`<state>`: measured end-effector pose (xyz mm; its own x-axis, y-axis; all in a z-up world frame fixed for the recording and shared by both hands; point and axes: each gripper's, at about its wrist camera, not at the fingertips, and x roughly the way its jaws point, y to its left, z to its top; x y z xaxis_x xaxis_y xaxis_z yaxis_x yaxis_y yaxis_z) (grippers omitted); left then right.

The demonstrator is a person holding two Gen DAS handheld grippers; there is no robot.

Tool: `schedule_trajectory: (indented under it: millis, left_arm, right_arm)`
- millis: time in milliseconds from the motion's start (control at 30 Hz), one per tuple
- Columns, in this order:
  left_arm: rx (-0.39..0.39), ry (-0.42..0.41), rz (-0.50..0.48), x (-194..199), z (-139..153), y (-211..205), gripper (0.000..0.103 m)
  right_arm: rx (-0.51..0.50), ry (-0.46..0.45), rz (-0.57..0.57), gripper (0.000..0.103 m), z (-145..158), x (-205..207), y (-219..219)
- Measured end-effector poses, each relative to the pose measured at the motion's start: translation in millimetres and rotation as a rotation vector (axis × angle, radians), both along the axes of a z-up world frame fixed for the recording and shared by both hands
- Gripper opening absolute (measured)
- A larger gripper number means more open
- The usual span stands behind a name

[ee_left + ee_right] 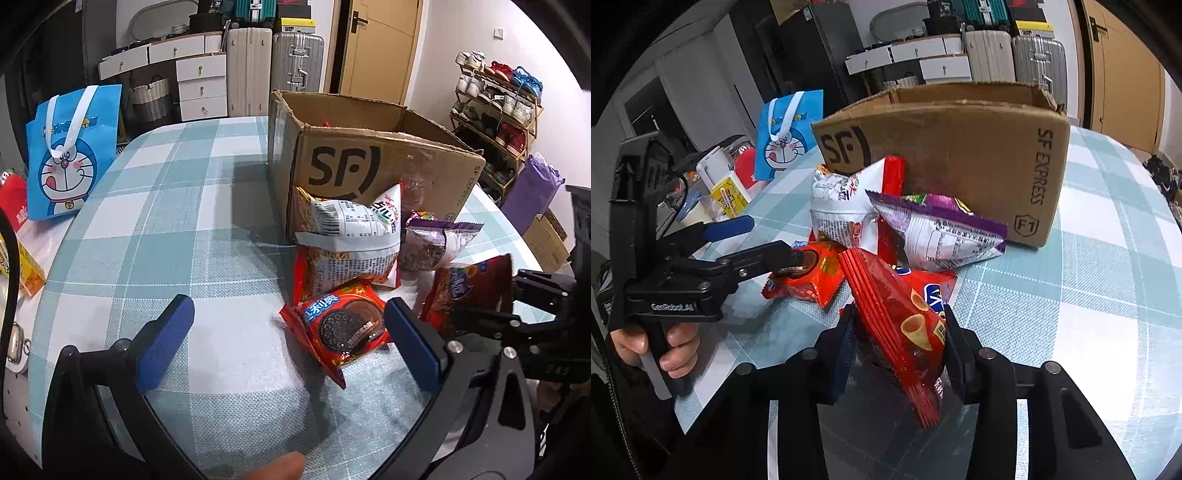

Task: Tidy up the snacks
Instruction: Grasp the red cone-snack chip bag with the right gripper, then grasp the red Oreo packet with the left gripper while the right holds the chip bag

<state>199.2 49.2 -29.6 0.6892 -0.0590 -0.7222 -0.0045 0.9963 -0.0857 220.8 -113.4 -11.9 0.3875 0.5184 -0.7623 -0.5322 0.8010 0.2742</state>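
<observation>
Between the right gripper's (899, 354) dark pads a red cone-snack bag (905, 325) stands on edge, its crimped end hanging toward the camera; the pads press its two sides, so the tool is clamped on it. Just left of it in the right wrist view lies a red cookie pack (809, 275) flat on the checked tablecloth (1071, 295), with one blue-padded finger of the left gripper (291, 343) over its near edge. In the left wrist view that gripper's blue pads (168, 339) stand wide apart above the cloth, nothing between them, the cookie pack just inside the right pad and not pinched; a hand (655, 345) holds its trigger handle. Behind the cookie pack a white-and-red noodle bag (347, 240) leans up, and beside it a purple bag (942, 229) lies tilted, its corner resting against the cone-snack bag's upper part. Both lean against or sit just before an open cardboard box (960, 147) printed with SF lettering, upright on the table. Farther left a blue cartoon tote (70, 155) stands at the table's edge, with a yellow carton (729, 195) near it. Beyond the table are white drawers (201, 85), suitcases (295, 59), a wooden door (376, 48) and a shoe rack (495, 107).
</observation>
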Motion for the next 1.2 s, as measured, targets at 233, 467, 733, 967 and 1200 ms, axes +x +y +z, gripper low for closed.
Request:
schedule_trajectory:
  millis: [233, 467, 733, 967, 1200]
  left_arm:
    - [-0.03, 0.013, -0.005, 3, -2, 2, 0.102]
    - [-0.054, 0.02, -0.007, 2, -1, 1, 0.102]
    - [-0.093, 0.063, -0.01, 10, -10, -8, 0.102]
    - [-0.072, 0.108, 0.006, 21, -24, -22, 0.102]
    - [0.001, 0.137, 0.041, 25, -32, -15, 0.102]
  right_arm:
    - [0.011, -0.051, 0.018, 0.043, 24, -8, -8]
    - [0.036, -0.11, 0.005, 0.043, 44, -14, -22]
    - [0.1, -0.166, -0.083, 0.043, 64, -13, -47]
    - [0.106, -0.172, -0.138, 0.043, 67, -7, -59]
    - [0.102, -0.177, -0.139, 0.043, 68, -6, -59]
